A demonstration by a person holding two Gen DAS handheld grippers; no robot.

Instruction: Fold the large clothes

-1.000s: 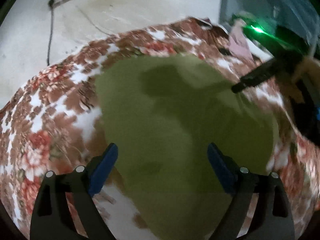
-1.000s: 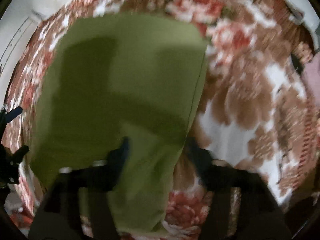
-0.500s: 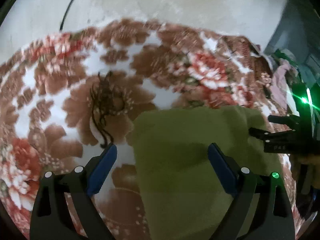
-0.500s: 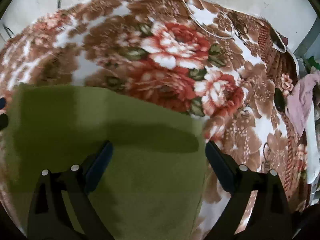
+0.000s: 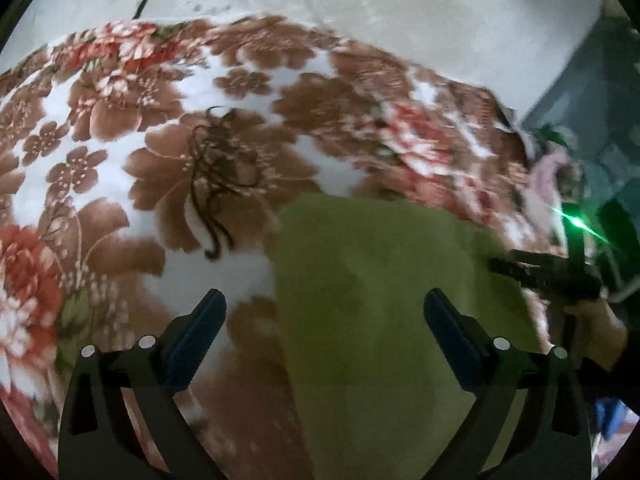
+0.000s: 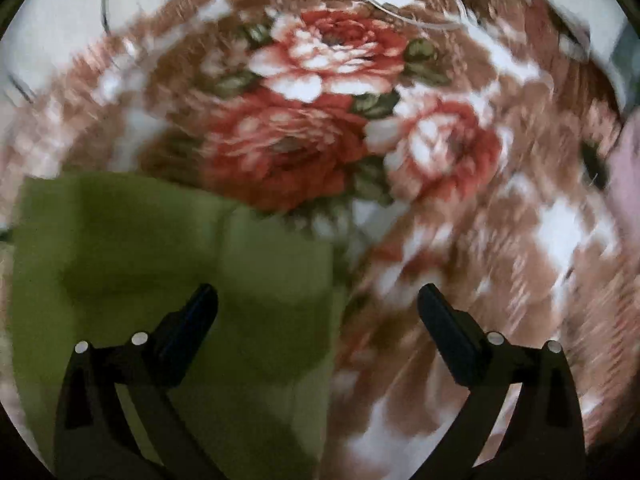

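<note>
Both tools are spread wide and their jaws are opening, nothing pinched in either one. The left tool [image 5: 325, 308] hangs over the left edge of the green garment [image 5: 384, 300], pads not touching it. The right tool [image 6: 318, 304] sits over the garment's right edge, same deal. The garment lies flat, folded into a rough rectangle, on a floral blanket [image 5: 168, 160]. A dark tangle of thread [image 5: 212, 184] lies on the blanket just beside the garment.

Hand-held gripper pair: black frames, blue pads.
Left hand-held gripper [image 5: 325, 308] and right hand-held gripper [image 6: 318, 304]: angular black arms, silver screw heads, dark-blue finger pads [image 5: 196, 340]; green light on right unit.
</note>
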